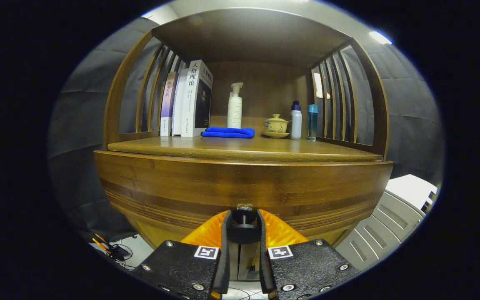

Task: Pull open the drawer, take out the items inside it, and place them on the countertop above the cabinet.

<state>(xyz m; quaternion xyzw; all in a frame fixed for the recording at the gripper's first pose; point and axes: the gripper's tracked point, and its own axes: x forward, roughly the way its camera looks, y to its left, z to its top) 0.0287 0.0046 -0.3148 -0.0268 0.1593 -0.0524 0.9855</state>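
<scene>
Fingers [243,223] pinching the drawer knob [243,227]; drawer [240,187] closed, contents hidden.

A staged home corner inside a recording booth. Wooden cabinet [240,183] mid-frame, its countertop [244,148] holding books [186,100], pump bottle [234,106], folded blue cloth [228,132], lidded teacup [276,125]. Grey padded booth wall [86,104] at left.
</scene>
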